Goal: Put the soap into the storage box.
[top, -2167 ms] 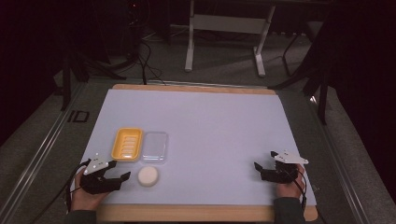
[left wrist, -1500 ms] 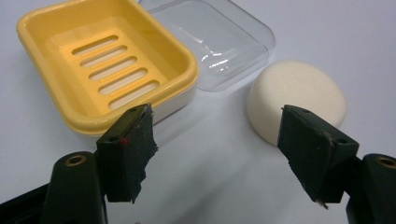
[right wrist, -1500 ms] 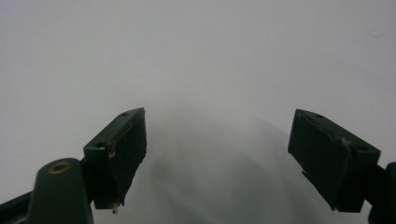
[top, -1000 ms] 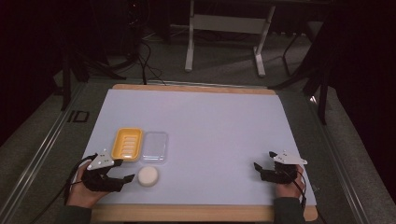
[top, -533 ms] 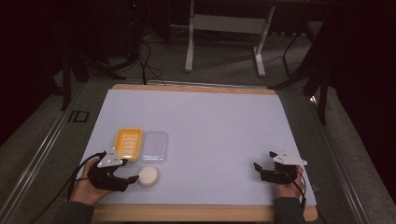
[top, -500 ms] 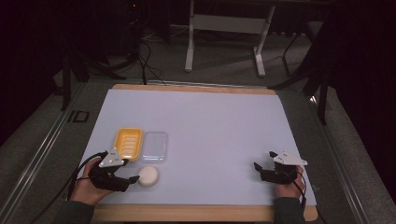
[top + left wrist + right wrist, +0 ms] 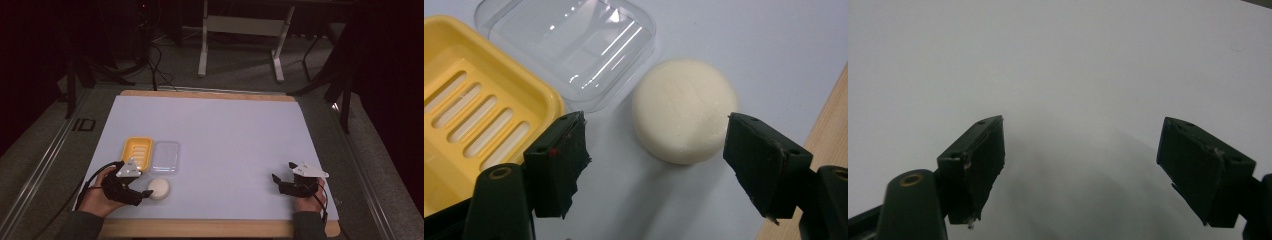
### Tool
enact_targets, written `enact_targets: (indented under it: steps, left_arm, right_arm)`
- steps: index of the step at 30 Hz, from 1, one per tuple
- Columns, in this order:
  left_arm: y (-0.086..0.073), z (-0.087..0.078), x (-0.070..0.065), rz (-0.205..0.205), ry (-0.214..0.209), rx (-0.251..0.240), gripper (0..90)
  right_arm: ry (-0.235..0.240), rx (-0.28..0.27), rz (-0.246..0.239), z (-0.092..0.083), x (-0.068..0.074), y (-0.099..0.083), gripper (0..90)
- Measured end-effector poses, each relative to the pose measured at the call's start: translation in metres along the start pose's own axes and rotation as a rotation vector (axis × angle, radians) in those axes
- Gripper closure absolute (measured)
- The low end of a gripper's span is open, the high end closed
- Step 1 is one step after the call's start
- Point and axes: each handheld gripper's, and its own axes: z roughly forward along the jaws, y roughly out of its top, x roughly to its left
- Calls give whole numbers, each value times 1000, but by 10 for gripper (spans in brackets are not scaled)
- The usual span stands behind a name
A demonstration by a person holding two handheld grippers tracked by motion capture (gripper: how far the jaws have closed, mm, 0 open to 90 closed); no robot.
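A round cream soap bar [image 7: 159,188] [image 7: 685,110] lies on the white mat near the front left. My left gripper [image 7: 145,194] [image 7: 656,165] is open right beside it, its jaws spread on either side of the bar's near edge without touching it. Behind the soap lie a yellow slotted soap dish [image 7: 136,151] [image 7: 471,115] and a clear plastic lid [image 7: 165,156] [image 7: 574,45], side by side. My right gripper [image 7: 278,181] [image 7: 1083,170] rests open at the front right over bare mat, with nothing between its jaws.
The white mat [image 7: 225,135] covers a wooden board whose edge [image 7: 819,130] runs close to the soap. Beyond the table's far edge stand a metal frame's legs [image 7: 240,45] and cables on the floor.
My left gripper has moved to the right along the front edge, closing in on the soap bar. The right gripper has stayed still.
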Motion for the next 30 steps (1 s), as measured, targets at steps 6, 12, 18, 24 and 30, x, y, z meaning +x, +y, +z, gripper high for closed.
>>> enact_targets:
  steps: [6, 12, 18, 24, 30]
  left_arm:
    - [3, 4, -1, 12, -2, 28, 260]
    - [8, 7, -2, 21, -23, 41, 244]
    - [14, 10, -5, 50, -33, 72, 229]
    - [17, 16, -6, 71, -38, 102, 202]
    - [20, 21, -8, 84, -44, 130, 198]
  right_arm:
    - [-1, -1, 0, 0, 0, 0, 189]
    - [-1, -2, -2, -1, 0, 0, 190]
    - [0, -7, -1, -1, 0, 0, 189]
    - [1, -8, 6, -1, 0, 0, 189]
    - [4, -9, 3, -1, 0, 0, 190]
